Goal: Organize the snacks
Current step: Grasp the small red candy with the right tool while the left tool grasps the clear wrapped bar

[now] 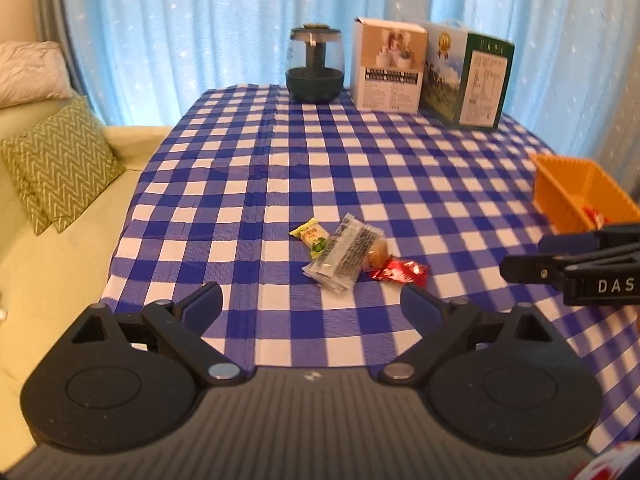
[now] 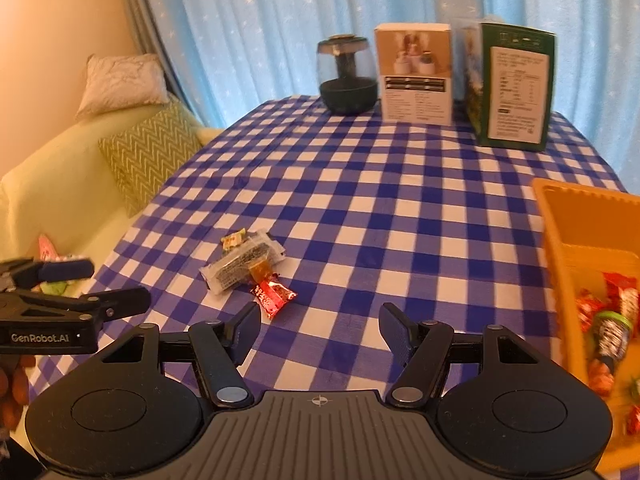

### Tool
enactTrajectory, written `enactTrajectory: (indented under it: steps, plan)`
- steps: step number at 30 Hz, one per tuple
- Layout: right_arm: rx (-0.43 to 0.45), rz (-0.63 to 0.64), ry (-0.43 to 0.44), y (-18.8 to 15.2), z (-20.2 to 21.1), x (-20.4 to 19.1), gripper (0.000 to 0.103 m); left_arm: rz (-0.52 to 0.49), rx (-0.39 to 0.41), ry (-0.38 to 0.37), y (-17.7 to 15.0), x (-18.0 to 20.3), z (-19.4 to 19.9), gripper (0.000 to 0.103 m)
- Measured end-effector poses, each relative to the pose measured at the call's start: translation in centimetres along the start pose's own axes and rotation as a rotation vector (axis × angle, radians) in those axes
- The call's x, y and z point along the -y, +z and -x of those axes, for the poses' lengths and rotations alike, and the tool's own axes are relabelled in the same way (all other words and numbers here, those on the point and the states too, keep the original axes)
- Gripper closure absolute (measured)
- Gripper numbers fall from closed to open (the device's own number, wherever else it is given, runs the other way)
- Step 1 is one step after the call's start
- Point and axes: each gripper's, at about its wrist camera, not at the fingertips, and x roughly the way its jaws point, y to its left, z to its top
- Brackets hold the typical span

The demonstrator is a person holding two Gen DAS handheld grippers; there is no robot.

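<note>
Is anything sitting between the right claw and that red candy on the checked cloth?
Nothing visible does. The red candy lies just ahead of the open right claw, with only bare checked cloth between them; the clear packet lies behind it.

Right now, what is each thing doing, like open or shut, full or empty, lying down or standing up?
Left gripper: open, holding nothing.
Right gripper: open, holding nothing.
Orange basket: open on top, some snacks inside, not full.
Red candy: lying on the cloth, outside the basket.
Clear packet: lying in the pile, resting over the green snack.
White box: standing up, shut.
Green box: standing up.
</note>
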Motion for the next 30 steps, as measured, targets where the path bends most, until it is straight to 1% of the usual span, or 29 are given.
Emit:
enactTrajectory:
  steps: [4, 9, 11, 13, 16, 17, 20, 25, 27, 29, 30]
  plan:
    - [-0.003, 0.043, 0.018, 0.2, -2.1, -0.4, 0.037, -0.04, -0.013, -0.031, 0.1, -0.9, -2.1, 0.013]
    - [-0.005, 0.097, 0.053, 0.4, -4.7, -1.0, 0.038, -0.063, -0.023, -0.073, 0.2, -1.8, -4.3, 0.019]
    - [-0.014, 0.123, 0.062, 0.5, -5.7, -1.2, 0.041, -0.079, -0.025, -0.088, 0.2, -1.9, -4.9, 0.021]
    - [-0.023, 0.143, 0.08, 0.5, -6.7, -1.4, 0.051, -0.09, -0.023, -0.09, 0.2, -2.1, -5.3, 0.022]
    - [-0.026, 0.186, 0.091, 0.6, -7.9, -1.8, 0.053, -0.099, -0.026, -0.101, 0.4, -2.3, -6.0, 0.023]
    - [-0.03, 0.202, 0.096, 0.6, -8.3, -2.0, 0.054, -0.097, -0.028, -0.109, 0.4, -2.4, -6.2, 0.025]
    - [-0.036, 0.269, 0.106, 0.5, -9.2, -2.7, 0.055, -0.091, -0.03, -0.14, 0.6, -2.6, -6.6, 0.026]
    - [-0.059, 0.377, 0.104, 0.2, -10.7, -3.7, 0.062, -0.114, -0.037, -0.16, 0.5, -2.5, -7.0, 0.026]
    - [-0.079, 0.392, 0.111, 0.1, -11.4, -3.8, 0.065, -0.127, -0.047, -0.162, 0.4, -2.4, -7.3, 0.026]
    - [-0.082, 0.379, 0.114, 0.1, -11.7, -3.7, 0.068, -0.143, -0.052, -0.161, 0.2, -2.2, -7.5, 0.026]
    - [-0.084, 0.365, 0.117, 0.1, -11.7, -3.5, 0.073, -0.149, -0.052, -0.161, 0.2, -2.1, -7.6, 0.026]
